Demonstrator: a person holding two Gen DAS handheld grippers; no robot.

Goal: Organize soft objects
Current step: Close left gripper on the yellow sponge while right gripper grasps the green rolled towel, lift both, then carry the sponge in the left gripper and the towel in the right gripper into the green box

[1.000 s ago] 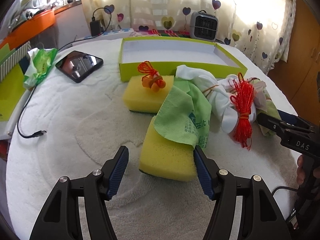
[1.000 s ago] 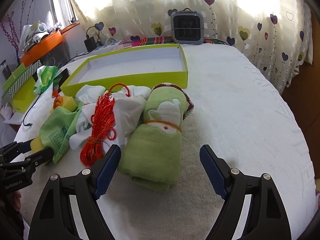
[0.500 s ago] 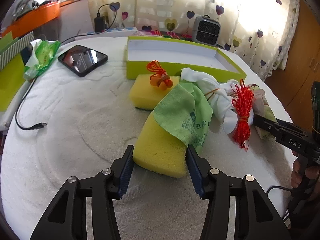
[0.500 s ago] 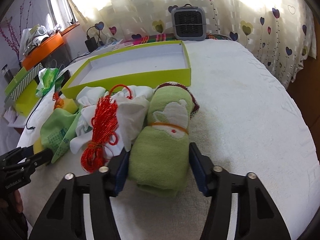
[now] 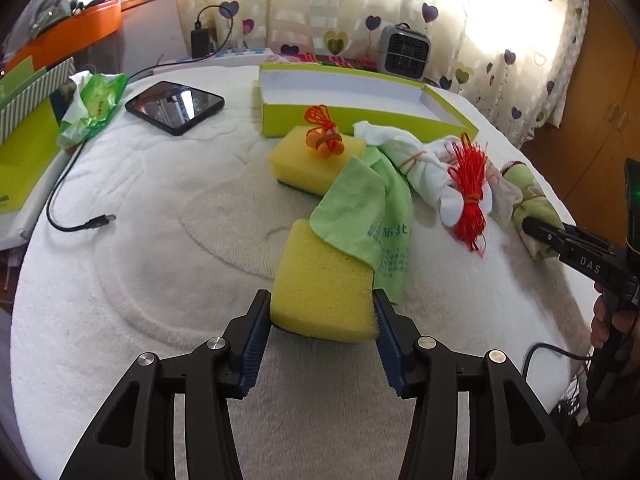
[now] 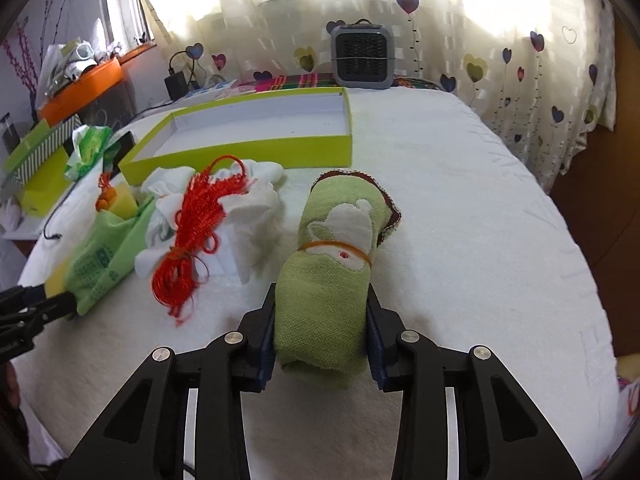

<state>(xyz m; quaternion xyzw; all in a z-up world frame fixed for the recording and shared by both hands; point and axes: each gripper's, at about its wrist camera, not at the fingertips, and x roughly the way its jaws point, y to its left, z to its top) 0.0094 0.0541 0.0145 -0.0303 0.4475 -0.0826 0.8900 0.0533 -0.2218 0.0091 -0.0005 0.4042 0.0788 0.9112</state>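
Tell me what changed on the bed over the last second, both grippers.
Both grippers closed from wide open. The left gripper moved in and now squeezes the near sponge; the right gripper has been closing on the green towel roll and pinches its near end. The green cloth, far sponge, red tassel and box stayed put.

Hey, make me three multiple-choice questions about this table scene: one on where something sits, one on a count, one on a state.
1. Where does the orange charm lie?
A. on the far sponge
B. in the box
C. on the phone

2. How many yellow sponges are there?
A. one
B. two
C. four

3. What does the right gripper do?
A. hangs open over bare table
B. squeezes the rolled green towel
C. grips the red tassel

Answers:
1 A: it rests on the far sponge.
2 B: that one plus the near sponge.
3 B: both pads press the rolled green towel.
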